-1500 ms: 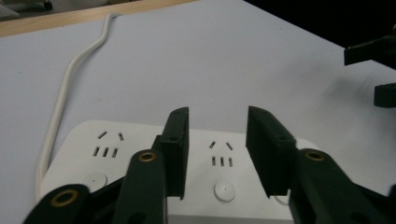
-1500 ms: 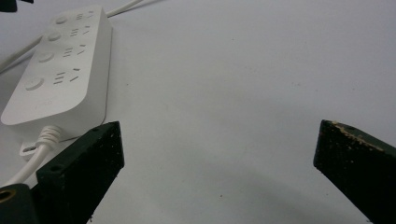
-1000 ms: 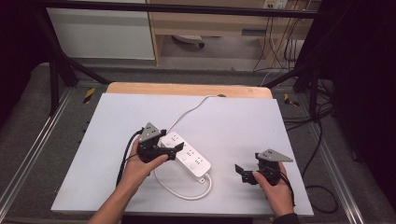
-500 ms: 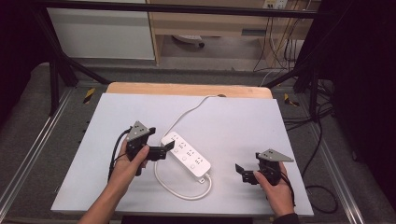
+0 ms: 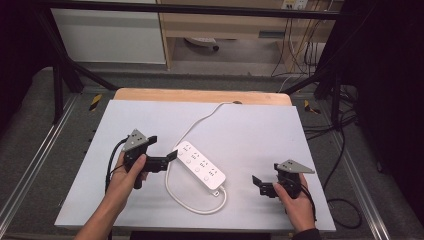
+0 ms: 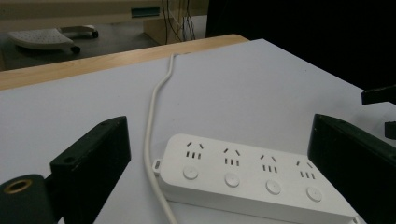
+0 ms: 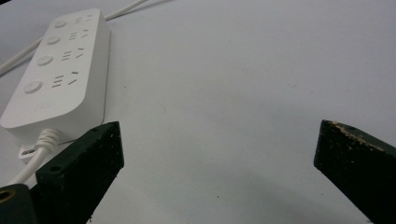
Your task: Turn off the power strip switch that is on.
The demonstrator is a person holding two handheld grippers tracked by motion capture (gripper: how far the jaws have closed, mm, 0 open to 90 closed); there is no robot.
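Standing over the table, I see the white surface (image 5: 250, 125) take up nearly all of the wooden top, a strip of bare wood showing along its far edge. Beyond that edge the room is dim: grey floor, pale cabinets, dangling cables at the far right.

Near the middle of the surface lies the power strip (image 5: 199, 164), flat, sockets up, set diagonally, its far end toward the left edge and its cord end toward the near edge. Its white cord (image 5: 197, 125) loops out from the near end, curls back past the strip's left side and runs off over the far edge, so the strip seems tethered there.

Beside the strip's far end is the left gripper (image 5: 170, 159), its jaws spread wide and pointed along the strip's length; they frame the strip without touching it, probably lining up to take it.

Close to the near right corner, well apart from the strip, rests the right gripper (image 5: 257, 184), jaws likewise spread and empty, seemingly waiting.
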